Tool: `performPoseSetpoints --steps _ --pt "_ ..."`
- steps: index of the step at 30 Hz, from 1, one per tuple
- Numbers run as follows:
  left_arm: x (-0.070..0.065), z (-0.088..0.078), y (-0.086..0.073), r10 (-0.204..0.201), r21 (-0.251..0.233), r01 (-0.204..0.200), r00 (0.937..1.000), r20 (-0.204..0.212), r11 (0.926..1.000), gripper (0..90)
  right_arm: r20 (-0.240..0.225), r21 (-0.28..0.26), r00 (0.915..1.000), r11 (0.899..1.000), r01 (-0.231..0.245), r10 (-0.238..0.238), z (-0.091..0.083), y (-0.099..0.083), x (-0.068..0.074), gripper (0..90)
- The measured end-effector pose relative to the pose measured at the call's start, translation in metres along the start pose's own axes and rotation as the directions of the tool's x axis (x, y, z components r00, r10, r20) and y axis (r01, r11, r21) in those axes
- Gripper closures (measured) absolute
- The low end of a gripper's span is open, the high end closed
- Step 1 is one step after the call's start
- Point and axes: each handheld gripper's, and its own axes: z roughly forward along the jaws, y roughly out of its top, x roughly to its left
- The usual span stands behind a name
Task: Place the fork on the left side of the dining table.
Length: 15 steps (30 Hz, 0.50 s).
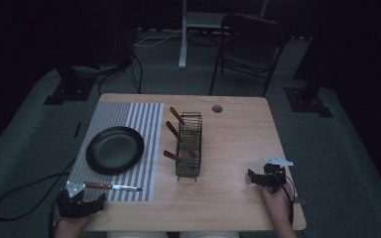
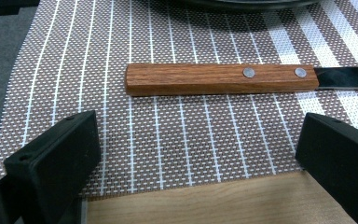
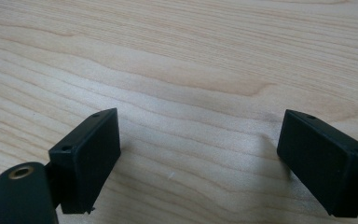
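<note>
A knife (image 1: 112, 186) with a wooden handle (image 2: 221, 79) lies flat on the striped placemat (image 1: 129, 119), its blade pointing right. My left gripper (image 1: 82, 204) rests at the table's front left corner, just short of the handle, open with nothing between its jaws (image 2: 198, 154). A black plate (image 1: 114, 149) sits on the mat beyond the knife. My right gripper (image 1: 264, 177) lies on the bare wood at the front right, open and empty (image 3: 198, 154).
A wire cutlery rack (image 1: 189, 145) stands mid-table with three wooden-handled utensils (image 1: 174, 129) sticking out to its left. A round grommet hole (image 1: 217, 108) sits near the table's far edge. A chair (image 1: 250, 44) and cables lie on the floor beyond.
</note>
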Motion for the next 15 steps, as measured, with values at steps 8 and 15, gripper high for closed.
performPoseSetpoints --steps 8,15 --pt "0.0003 0.0001 0.0003 0.003 0.001 -0.003 1.0000 0.003 1.0000 0.0 0.000 0.000 1.0000 1.000 0.000 0.000 0.0000 0.0001 0.0000 12.8" --pt "0.0005 -0.0004 0.0039 0.007 0.025 -0.007 0.9999 0.009 0.9997 1.7 0.000 0.000 1.0000 1.000 0.000 0.000 0.0000 0.0001 0.0000 12.8"
